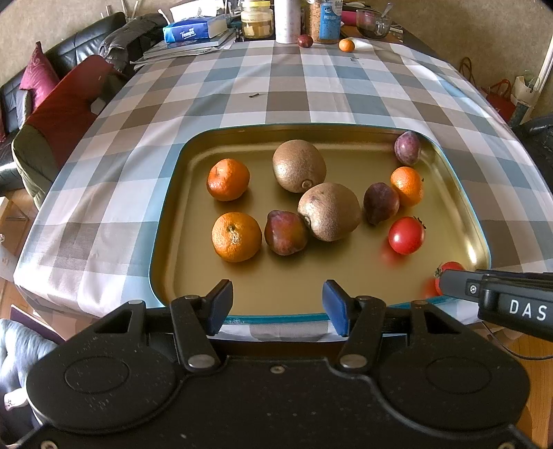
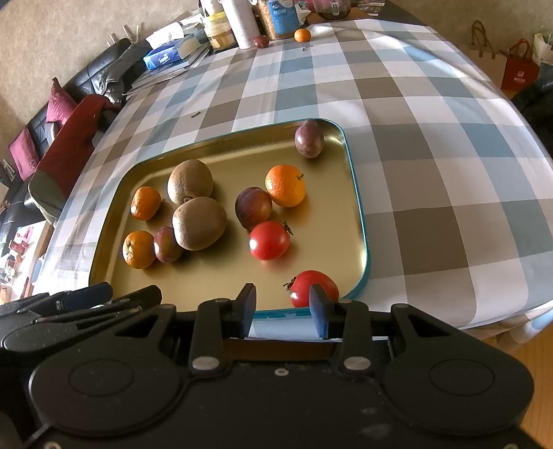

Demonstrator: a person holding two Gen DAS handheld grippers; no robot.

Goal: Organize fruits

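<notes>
A shallow gold metal tray with a teal rim (image 1: pixel 166 221) is set on a table covered by a grey, blue and white checked cloth (image 1: pixel 311 86), close to the near edge. Ten fruits are held in the tray. Two brown fuzzy kiwis (image 1: pixel 299 165) (image 1: pixel 329 211) are seen touching near the middle. Three small orange mandarins are counted: two on the left side (image 1: pixel 228 179) (image 1: pixel 236 236), one toward the right (image 1: pixel 407 185). Three dark purple-red plums are spotted: one touching the nearer kiwi (image 1: pixel 285 232), one against the right mandarin (image 1: pixel 381 203), one in the far right corner (image 1: pixel 408 147). Two red tomatoes with green stems are found at the right: one by the plum (image 1: pixel 406 235), one in the near right corner (image 2: pixel 312 287).

Left gripper (image 1: pixel 276 304) is hovered at the tray's near rim, blue-padded jaws spread apart, nothing between them. Right gripper (image 2: pixel 282 311) is held at the near rim too, jaws parted and empty, with the corner tomato just beyond its right finger; contact cannot be told.

At the far table end, a lone mandarin (image 1: pixel 346 45) and a dark plum (image 1: pixel 305 40) are left beside jars and a blue tissue pack (image 1: pixel 188 32).
</notes>
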